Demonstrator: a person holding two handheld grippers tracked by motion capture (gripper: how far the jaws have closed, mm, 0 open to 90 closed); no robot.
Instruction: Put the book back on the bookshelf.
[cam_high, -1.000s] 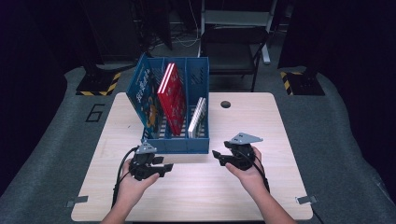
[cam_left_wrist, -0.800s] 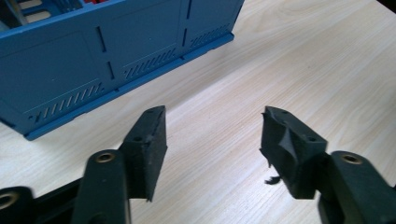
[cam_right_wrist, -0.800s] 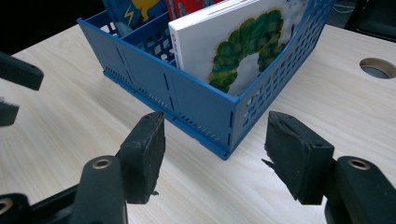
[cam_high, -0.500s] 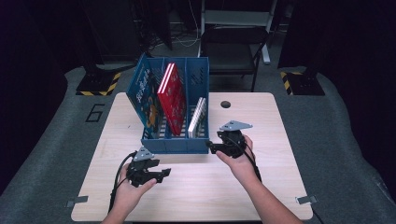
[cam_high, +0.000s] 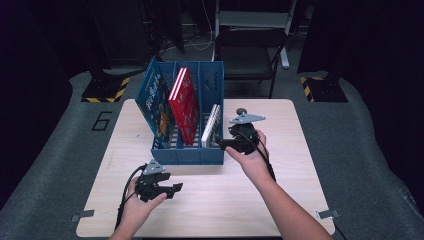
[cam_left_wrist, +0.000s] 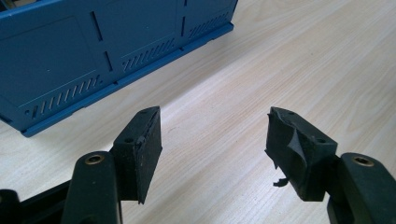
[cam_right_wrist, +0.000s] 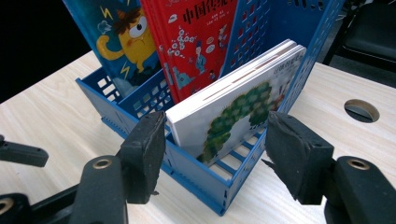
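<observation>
A blue three-slot file rack (cam_high: 187, 155) stands mid-table. Its left slot holds a blue picture book (cam_high: 155, 102), the middle a red book (cam_high: 182, 102), and the right a white book (cam_high: 212, 122) leaning low. My right gripper (cam_high: 222, 143) hovers at the rack's right front corner, open. In the right gripper view the white book (cam_right_wrist: 233, 102) lies just beyond the gap of that gripper (cam_right_wrist: 217, 140), untouched. My left gripper (cam_high: 176, 189) sits low over the table in front of the rack. Its jaws have just been opening, and in the left gripper view the gripper (cam_left_wrist: 215, 140) has nothing in it.
The wooden table (cam_high: 250, 200) has bare surface in front of and to the right of the rack. A round cable hole (cam_right_wrist: 360, 110) lies beyond the right gripper. A dark chair (cam_high: 250, 55) stands behind the table's far edge.
My right hand has risen and moved away from me, up to the rack's right slot. The left hand has stayed near the front of the table.
</observation>
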